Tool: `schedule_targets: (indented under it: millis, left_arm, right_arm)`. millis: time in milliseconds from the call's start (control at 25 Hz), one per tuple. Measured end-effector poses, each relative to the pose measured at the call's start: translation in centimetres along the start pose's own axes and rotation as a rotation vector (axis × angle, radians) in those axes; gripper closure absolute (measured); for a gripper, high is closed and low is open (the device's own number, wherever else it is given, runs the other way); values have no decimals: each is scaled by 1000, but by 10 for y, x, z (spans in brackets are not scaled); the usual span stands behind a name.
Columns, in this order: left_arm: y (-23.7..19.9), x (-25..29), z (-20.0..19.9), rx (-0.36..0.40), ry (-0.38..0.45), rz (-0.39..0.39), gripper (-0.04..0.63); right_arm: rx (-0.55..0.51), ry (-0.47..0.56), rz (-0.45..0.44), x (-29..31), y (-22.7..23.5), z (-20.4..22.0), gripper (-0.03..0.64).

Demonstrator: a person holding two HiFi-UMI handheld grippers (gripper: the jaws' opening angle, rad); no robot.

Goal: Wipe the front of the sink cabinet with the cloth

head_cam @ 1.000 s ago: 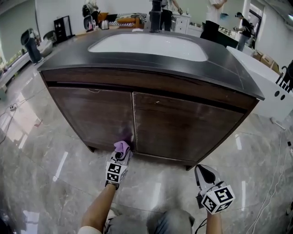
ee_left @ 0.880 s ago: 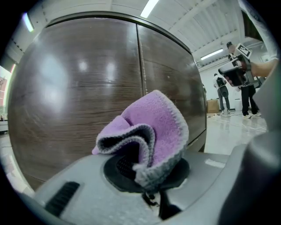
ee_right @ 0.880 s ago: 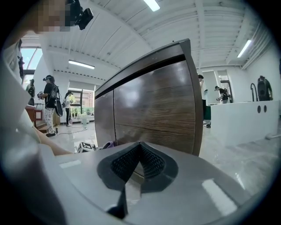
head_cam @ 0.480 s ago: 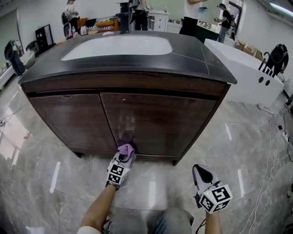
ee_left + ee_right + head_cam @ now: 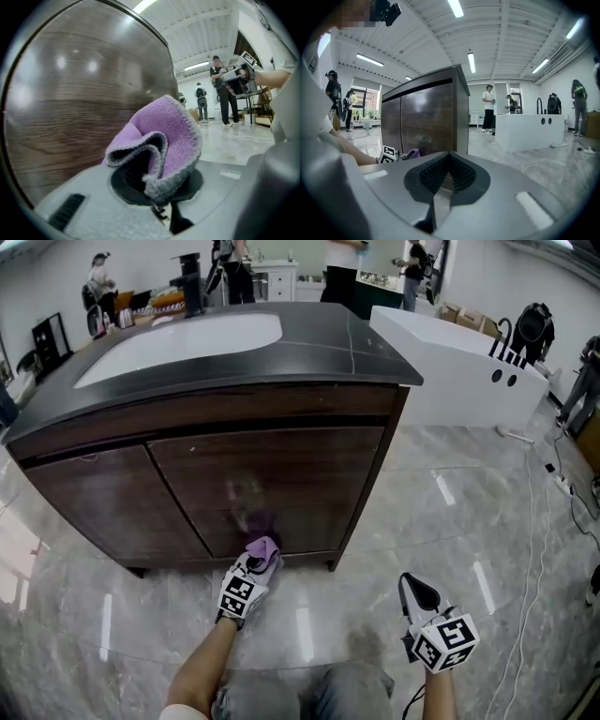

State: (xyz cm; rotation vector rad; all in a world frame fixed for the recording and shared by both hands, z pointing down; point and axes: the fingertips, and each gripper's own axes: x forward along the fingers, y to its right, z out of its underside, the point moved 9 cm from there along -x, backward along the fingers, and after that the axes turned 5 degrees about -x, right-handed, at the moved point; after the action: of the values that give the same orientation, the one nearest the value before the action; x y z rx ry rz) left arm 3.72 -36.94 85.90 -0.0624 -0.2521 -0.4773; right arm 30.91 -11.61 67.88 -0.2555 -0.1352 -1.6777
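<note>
One purple, grey-edged cloth (image 5: pixel 164 136) bunched in left hand-held gripper (image 5: pixel 157 187) against cabinet door (image 5: pixel 272 474); right hand-held gripper (image 5: pixel 449 164) closed.

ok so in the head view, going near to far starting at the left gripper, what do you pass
left gripper → purple cloth → cabinet door → black countertop → white basin → faucet

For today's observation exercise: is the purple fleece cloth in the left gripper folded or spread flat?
Folded: the purple fleece cloth curls into a doubled bunch, pinched in the left gripper.
</note>
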Motion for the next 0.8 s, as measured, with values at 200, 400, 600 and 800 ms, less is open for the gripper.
schedule_targets:
  millis: [200, 400, 600, 800]
  left_arm:
    - [24, 31, -11, 9, -11, 92, 545]
    - [47, 62, -14, 36, -41, 187, 545]
    - [72, 90, -16, 64, -64, 247, 546]
    - [101, 121, -23, 63, -62, 291, 545]
  right_arm:
    - [1, -20, 45, -21, 9, 8, 611]
    - [19, -24, 109, -37, 22, 13, 610]
    - [19, -21, 157, -55, 31, 15, 611]
    - [41, -31, 211, -76, 41, 26, 611]
